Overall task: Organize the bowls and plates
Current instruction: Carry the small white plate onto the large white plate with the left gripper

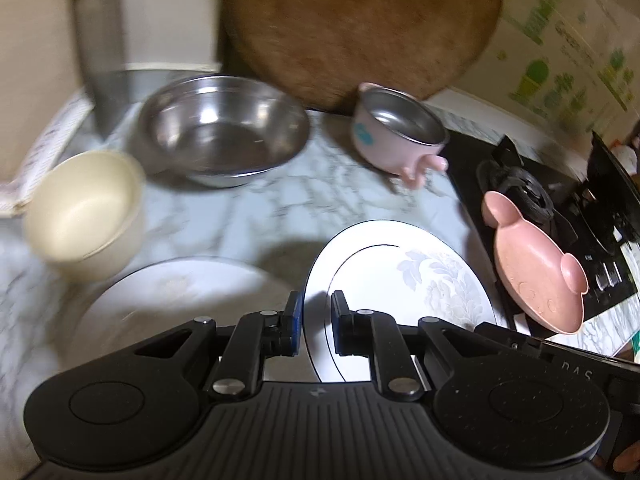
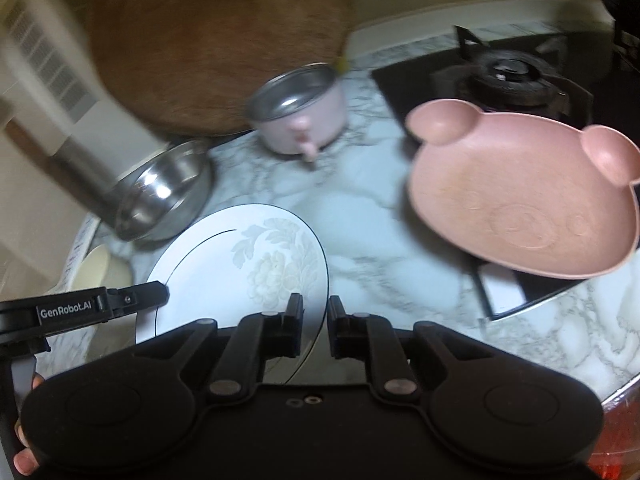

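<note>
A white floral plate (image 1: pixel 404 280) is tilted up off the marble counter, held at both edges. My left gripper (image 1: pixel 316 322) is shut on its left rim, over a plain white plate (image 1: pixel 172 304). My right gripper (image 2: pixel 314 330) is shut on its right rim; the plate shows in the right wrist view (image 2: pixel 248 264), as does the left gripper (image 2: pixel 132 300). A pink bear-shaped plate (image 2: pixel 516 196) rests partly on the stove. A steel bowl (image 1: pixel 224 128), a cream bowl (image 1: pixel 84 208) and a pink steel-lined bowl (image 1: pixel 396 132) stand behind.
A round wooden board (image 1: pixel 360 28) leans on the back wall. A black gas stove (image 1: pixel 560 208) fills the right side. A metal canister (image 1: pixel 104 60) stands at the back left. A folded paper (image 1: pixel 44 152) lies at the left edge.
</note>
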A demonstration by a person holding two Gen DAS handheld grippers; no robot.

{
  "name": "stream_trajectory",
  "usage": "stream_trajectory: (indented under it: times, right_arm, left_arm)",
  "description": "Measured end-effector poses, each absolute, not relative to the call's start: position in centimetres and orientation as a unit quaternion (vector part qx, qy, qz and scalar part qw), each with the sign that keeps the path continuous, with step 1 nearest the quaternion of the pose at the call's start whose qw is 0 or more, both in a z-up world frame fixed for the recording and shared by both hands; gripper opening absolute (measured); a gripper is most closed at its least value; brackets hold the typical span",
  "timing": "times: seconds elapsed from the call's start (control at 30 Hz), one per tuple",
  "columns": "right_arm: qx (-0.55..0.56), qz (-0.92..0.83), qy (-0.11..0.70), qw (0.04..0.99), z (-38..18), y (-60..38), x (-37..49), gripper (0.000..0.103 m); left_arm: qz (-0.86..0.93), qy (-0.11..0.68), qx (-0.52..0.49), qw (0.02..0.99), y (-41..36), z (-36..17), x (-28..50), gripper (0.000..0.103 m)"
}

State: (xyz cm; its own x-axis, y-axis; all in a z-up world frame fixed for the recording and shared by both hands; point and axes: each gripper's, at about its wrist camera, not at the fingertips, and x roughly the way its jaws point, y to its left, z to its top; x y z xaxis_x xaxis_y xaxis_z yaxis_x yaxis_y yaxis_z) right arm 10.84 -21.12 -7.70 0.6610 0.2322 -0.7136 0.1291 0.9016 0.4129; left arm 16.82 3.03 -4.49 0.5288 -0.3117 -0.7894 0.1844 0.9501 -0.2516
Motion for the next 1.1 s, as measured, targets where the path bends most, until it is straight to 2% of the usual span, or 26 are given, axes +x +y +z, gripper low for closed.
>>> stream_trajectory:
  times: [0.5,1.1]
  right_arm:
    - [0.141,0.133,0.441,0.876,-8.3,-11.6,12.0,0.013]
    - [0.119,0.139,0.465,0.866,-10.0,-9.1,13.6,0.013]
  left_arm:
    - [-0.039,0.487,-0.136,0.862,13.6,-7.9,12.5,0.014]
    - [-0.038,0.493,-0.123,0.860,14.9,-9.4,11.9,0.014]
